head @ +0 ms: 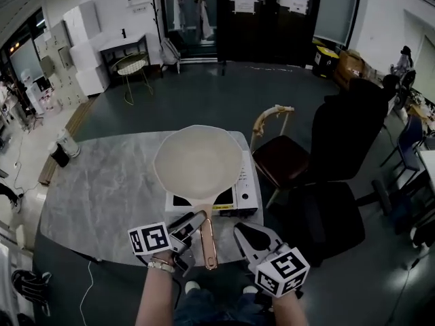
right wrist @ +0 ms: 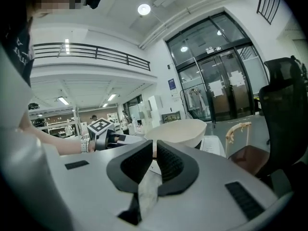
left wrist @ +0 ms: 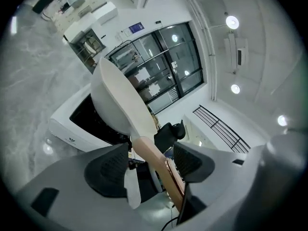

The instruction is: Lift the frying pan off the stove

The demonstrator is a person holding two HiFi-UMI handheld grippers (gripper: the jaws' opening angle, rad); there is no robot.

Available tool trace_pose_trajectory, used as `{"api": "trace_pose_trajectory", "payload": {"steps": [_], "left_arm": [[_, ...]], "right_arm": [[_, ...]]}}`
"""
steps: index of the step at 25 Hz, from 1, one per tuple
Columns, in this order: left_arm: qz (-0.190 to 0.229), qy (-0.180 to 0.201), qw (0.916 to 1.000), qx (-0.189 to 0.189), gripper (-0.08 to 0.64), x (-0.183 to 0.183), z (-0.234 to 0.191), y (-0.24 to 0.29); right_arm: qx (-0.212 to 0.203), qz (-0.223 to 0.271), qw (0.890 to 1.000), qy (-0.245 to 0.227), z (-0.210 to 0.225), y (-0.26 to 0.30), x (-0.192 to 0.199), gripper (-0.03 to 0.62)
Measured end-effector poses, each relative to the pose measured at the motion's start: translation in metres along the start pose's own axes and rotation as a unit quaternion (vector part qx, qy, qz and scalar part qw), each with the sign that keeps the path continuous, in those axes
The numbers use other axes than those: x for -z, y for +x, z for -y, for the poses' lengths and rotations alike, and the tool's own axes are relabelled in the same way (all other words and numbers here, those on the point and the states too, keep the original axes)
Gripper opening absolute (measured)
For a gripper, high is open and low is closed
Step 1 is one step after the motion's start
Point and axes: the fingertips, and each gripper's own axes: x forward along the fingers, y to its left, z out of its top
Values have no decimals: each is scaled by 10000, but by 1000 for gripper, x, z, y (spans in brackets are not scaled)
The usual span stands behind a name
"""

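Note:
A cream frying pan sits on a white portable stove on the marble table. Its copper-coloured handle points toward me, over the table's near edge. My left gripper is open at the handle. In the left gripper view the handle runs between the two dark pads with a gap on each side, and the pan rises tilted ahead. My right gripper is shut and empty, just right of the handle. In the right gripper view the right gripper points at the pan.
A wooden chair with a dark seat stands close to the table's right side, with a black office chair behind it. The stove takes up the table's near right corner. Grey floor lies beyond the table.

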Motion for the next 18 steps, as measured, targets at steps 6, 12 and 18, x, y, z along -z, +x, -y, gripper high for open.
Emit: {"api": "trace_pose_trajectory", "payload": {"steps": [6,12,18], "left_arm": [[-581,-182,9974,380,294,5,0,23],[-999,-212,9911,848,307,7,2,38],[-1540,-823,9732,1494,308,18,12,50]], "right_arm": [[241,-123,9986,463,-4,4,12,28],[643,-129,9955,689,-4,-1,20,29],[352,-126,9886,1457,-20,1,27,211]]}}
